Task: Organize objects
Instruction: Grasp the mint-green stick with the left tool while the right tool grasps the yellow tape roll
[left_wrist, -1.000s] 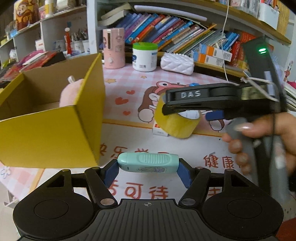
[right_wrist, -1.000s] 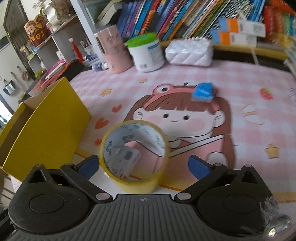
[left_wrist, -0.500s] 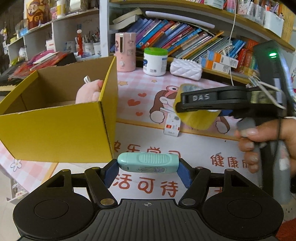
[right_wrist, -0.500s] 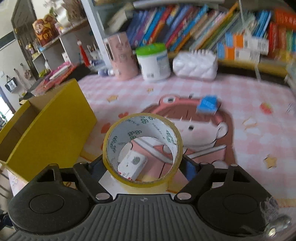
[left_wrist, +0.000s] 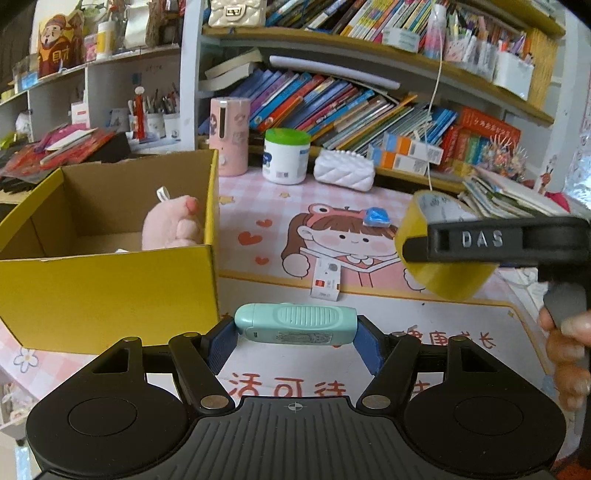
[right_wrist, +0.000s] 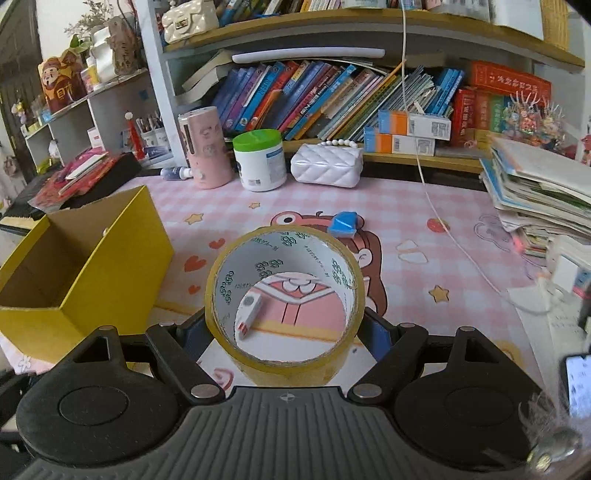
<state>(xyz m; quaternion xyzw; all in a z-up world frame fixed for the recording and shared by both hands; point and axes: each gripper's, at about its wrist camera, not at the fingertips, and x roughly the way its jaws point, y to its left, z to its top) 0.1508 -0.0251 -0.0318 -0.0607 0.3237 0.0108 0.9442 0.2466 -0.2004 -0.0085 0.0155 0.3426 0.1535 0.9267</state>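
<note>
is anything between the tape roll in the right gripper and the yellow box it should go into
Nothing visible blocks it. The right gripper holds the tape roll above the mat, and the yellow box stands open-topped to its left with bare mat between. Only its near wall must be cleared. A pink plush already sits inside.

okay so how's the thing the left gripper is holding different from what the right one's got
The left gripper clamps a mint green device, solid and oblong, gripped end to end. The right gripper clamps a yellow tape roll, a hollow ring visibly bulkier than the device, squeezed across its outer sides. Both are held clear of the pink mat.
</note>
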